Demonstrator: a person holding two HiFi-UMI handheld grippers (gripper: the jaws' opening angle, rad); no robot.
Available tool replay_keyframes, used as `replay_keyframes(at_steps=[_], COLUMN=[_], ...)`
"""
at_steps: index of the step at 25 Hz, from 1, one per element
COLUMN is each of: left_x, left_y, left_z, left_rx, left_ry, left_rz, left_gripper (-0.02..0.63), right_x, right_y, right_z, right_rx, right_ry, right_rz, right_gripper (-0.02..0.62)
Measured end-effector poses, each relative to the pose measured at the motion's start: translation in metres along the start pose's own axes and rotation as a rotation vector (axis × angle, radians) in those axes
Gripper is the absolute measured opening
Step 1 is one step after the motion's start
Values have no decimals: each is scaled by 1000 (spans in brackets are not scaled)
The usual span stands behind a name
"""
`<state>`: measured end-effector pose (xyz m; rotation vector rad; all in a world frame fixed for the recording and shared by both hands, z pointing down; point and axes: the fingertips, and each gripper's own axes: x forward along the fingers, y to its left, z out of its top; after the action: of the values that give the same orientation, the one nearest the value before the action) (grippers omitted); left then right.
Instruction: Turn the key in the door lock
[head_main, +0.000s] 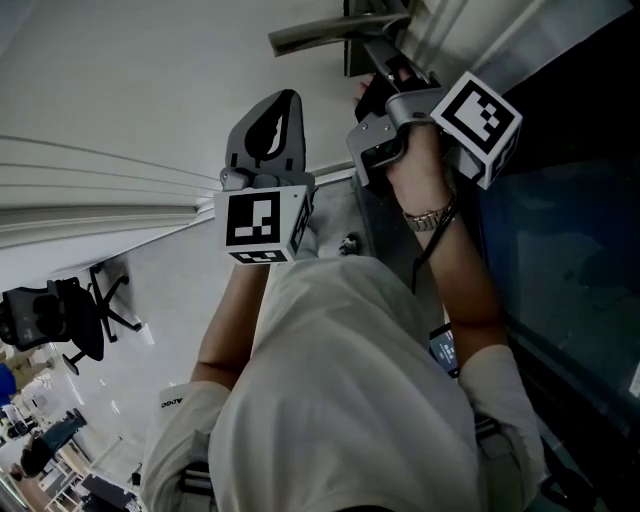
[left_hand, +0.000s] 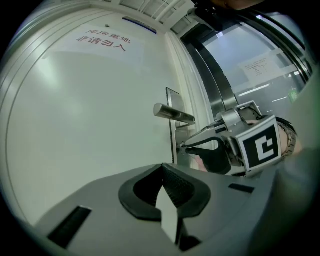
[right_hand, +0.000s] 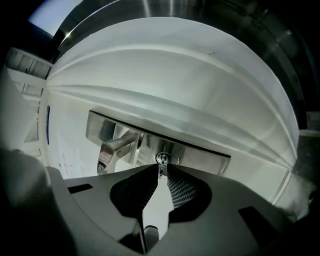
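The right gripper (right_hand: 160, 169) pinches a small metal key (right_hand: 159, 173). The key sits in the lock cylinder (right_hand: 163, 159), midway along the steel lock plate (right_hand: 205, 155), beside the door handle (right_hand: 117, 145). It looks light, stiff, thin and slippery, and is probably best gripped flat across its head. The left gripper (left_hand: 162, 169) is clenched and empty, apart from the door (left_hand: 90, 125).

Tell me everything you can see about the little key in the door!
The key is small, thin and silvery, like metal. It shows edge-on, sticking straight out of the round lock cylinder in the steel door plate. The right gripper has its jaws closed on its outer end, hiding most of its head. Its blade is hidden inside the lock.
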<state>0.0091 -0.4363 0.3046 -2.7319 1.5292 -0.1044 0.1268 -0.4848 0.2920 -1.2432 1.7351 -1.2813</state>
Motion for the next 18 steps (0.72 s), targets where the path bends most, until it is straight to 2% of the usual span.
replay_keyframes(at_steps=[3, 6, 10, 12, 15, 18], left_x=[-6, -12, -17, -16, -16, -15], left_y=[0, -1, -5, -7, -11, -14], left_z=[0, 0, -4, -6, -9, -9], left_rx=[-6, -12, -16, -17, -18, -21], left_ry=[-5, -9, -4, -2, 2, 0], left_rz=[9, 16, 12, 8, 0, -7], left_gripper=[9, 9, 9, 9, 9, 9], right_x=[-6, -13, -29, -30, -29, -25], right_y=[7, 8, 11, 17, 26, 23], right_z=[-4, -3, 7, 3, -8, -20], right_rx=[-158, -404, -857, -1094, -1512, -1809], right_ry=[26, 10, -93, -103, -114, -61], right_rz=[13, -34, -126, -145, -198, -253], right_gripper=[88, 121, 123, 130, 130, 130])
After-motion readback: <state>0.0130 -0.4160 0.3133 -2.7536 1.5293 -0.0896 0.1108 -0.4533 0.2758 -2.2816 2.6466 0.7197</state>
